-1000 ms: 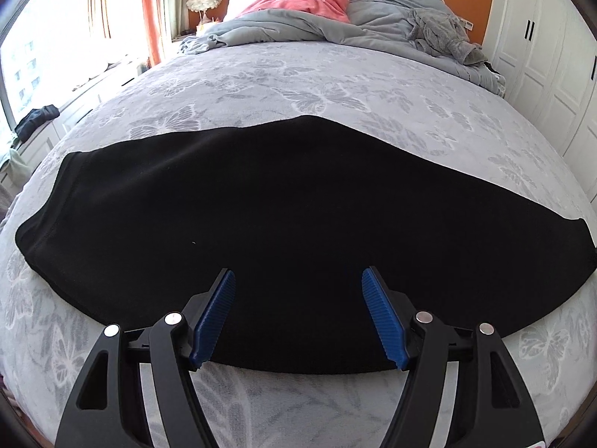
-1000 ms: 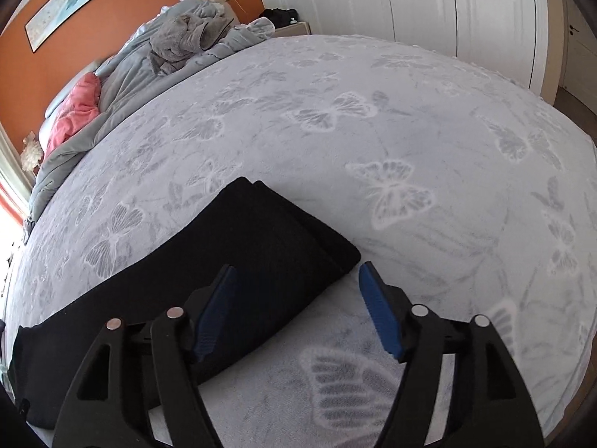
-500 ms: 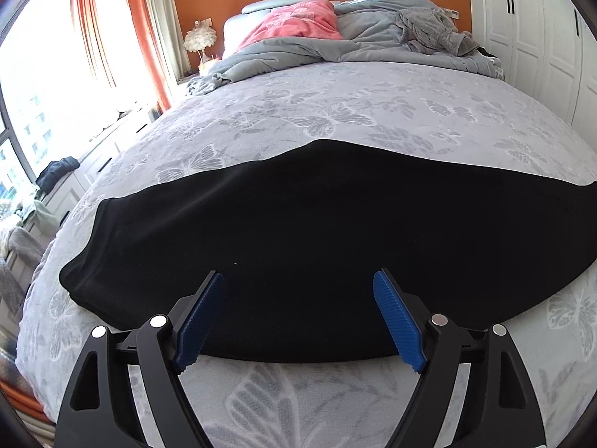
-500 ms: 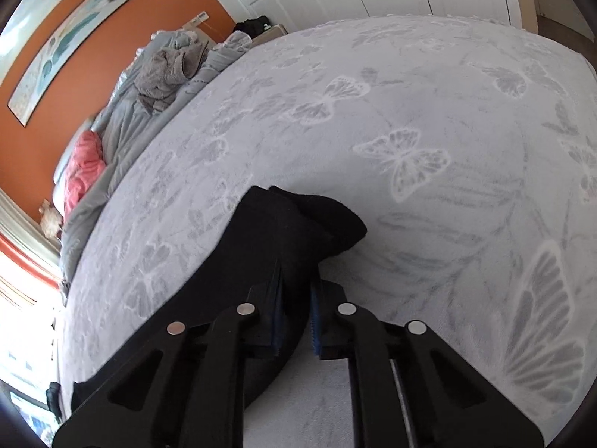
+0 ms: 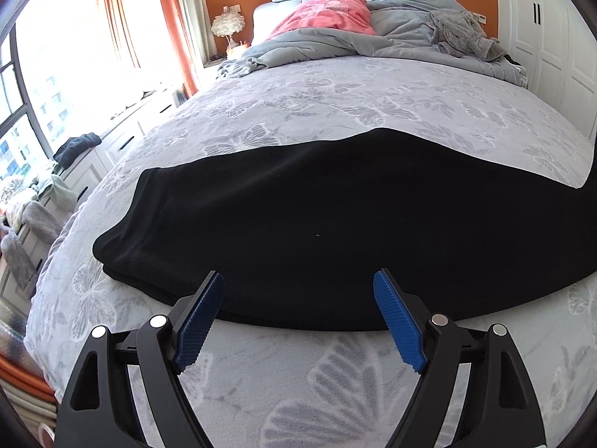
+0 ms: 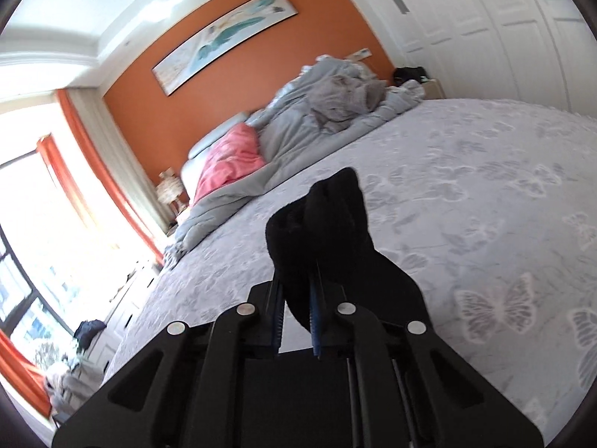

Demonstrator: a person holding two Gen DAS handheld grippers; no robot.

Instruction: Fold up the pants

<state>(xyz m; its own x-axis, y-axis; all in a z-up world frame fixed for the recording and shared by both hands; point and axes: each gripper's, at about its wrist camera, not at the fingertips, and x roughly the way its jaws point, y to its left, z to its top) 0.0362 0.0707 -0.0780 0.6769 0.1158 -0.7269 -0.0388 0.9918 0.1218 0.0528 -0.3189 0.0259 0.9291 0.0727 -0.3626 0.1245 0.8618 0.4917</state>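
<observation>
The black pants (image 5: 335, 224) lie folded lengthwise across the grey butterfly bedspread (image 5: 335, 104), with the waistband end at the left. My left gripper (image 5: 298, 298) is open and empty, just at the pants' near edge. My right gripper (image 6: 296, 298) is shut on the leg end of the pants (image 6: 324, 224) and holds it lifted off the bed, the cloth bunched above the jaws. In the left wrist view the pants rise at the far right edge (image 5: 587, 201).
A rumpled grey duvet (image 5: 373, 44) and a pink pillow (image 5: 324, 15) lie at the head of the bed. White wardrobe doors (image 5: 552, 37) stand on the right. A window, orange curtains and drawers with clothes (image 5: 74, 145) stand on the left.
My right gripper closed on the leg end of the pants and lifted it off the bed. My left gripper stayed open and shifted toward the waistband end.
</observation>
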